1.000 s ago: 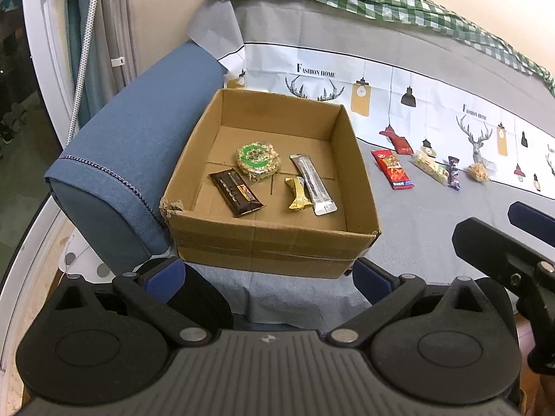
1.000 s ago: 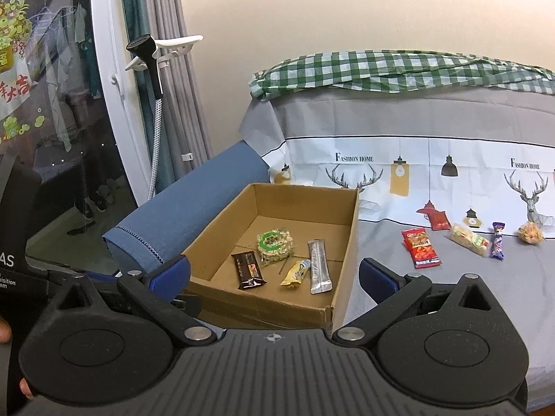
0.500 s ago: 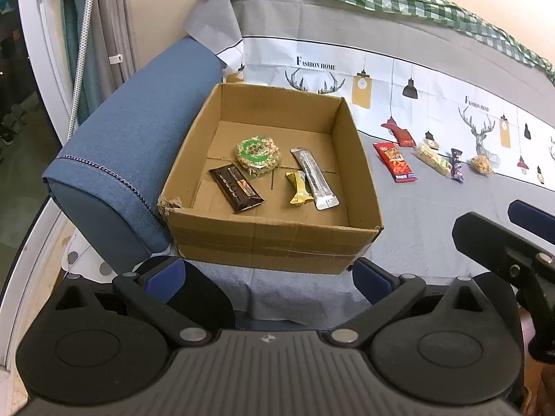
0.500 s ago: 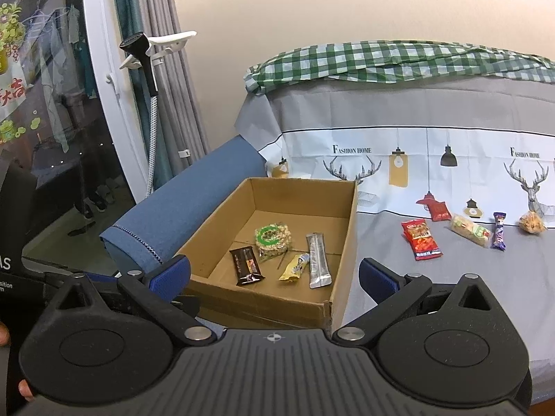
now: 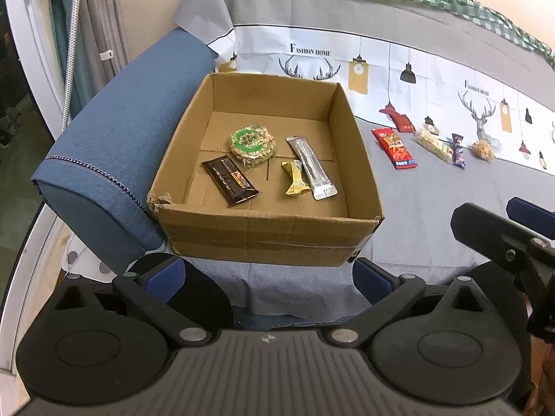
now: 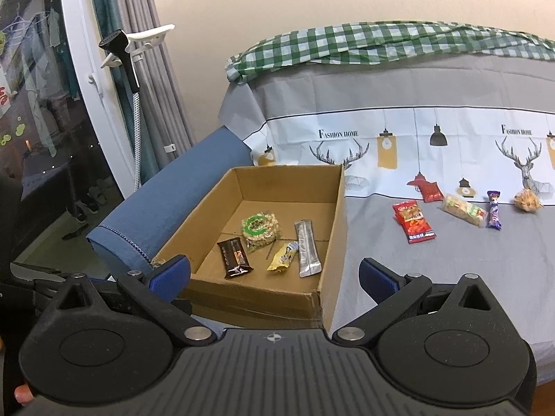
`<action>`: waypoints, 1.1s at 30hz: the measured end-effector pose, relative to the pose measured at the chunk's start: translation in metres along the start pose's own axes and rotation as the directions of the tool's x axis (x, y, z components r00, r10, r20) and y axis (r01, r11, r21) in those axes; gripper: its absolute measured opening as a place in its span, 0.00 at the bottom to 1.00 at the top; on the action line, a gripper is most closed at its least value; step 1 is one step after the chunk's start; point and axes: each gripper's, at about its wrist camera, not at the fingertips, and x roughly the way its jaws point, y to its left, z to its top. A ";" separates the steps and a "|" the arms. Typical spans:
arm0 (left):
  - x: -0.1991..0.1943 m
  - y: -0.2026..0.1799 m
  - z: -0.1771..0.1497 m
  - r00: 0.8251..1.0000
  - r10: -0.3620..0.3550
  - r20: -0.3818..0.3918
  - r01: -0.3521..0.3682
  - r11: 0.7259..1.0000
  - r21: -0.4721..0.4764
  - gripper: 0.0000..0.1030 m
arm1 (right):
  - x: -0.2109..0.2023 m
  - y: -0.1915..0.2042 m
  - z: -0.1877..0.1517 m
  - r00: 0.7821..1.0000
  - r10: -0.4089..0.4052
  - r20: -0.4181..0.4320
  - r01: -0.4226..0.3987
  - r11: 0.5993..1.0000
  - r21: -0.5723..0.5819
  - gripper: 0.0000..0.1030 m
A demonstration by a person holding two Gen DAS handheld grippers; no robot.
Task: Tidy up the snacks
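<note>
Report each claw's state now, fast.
Left claw: open, holding nothing, short of the cardboard box.
Right claw: open, holding nothing.

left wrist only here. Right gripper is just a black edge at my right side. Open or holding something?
Observer: In the right wrist view the right gripper is open, its blue pads wide apart with nothing between them.
Operator: The hose at my left edge, what's on top of it?
Observer: A black steamer head, sitting in a white holder.
Operator: What about the outer right side of the cardboard box?
Observer: It's plain cardboard. The red packet lies apart from it on the grey cover.
</note>
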 end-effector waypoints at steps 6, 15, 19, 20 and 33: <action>0.010 -0.009 0.009 1.000 -0.007 -0.022 0.007 1.000 0.021 1.00 | 0.005 -0.016 0.000 0.999 -0.046 0.012 0.045 0.998 0.043 0.99; 0.032 -0.057 0.066 0.999 -0.042 -0.027 0.044 0.996 0.083 1.00 | 0.016 -0.084 -0.003 0.973 -0.226 0.049 0.219 0.969 0.116 0.99; 0.052 -0.095 0.103 0.997 -0.075 -0.032 0.079 0.987 0.138 1.00 | 0.022 -0.126 -0.002 0.955 -0.291 0.059 0.281 0.950 0.139 0.99; 0.060 -0.107 0.113 0.995 -0.091 -0.045 0.097 0.982 0.161 1.00 | 0.026 -0.137 -0.001 0.950 -0.308 0.060 0.297 0.944 0.141 0.99; 0.259 -0.250 0.211 0.981 -0.107 -0.162 0.157 0.926 0.344 1.00 | 0.161 -0.278 0.035 0.943 -0.332 0.032 0.332 0.943 0.013 0.99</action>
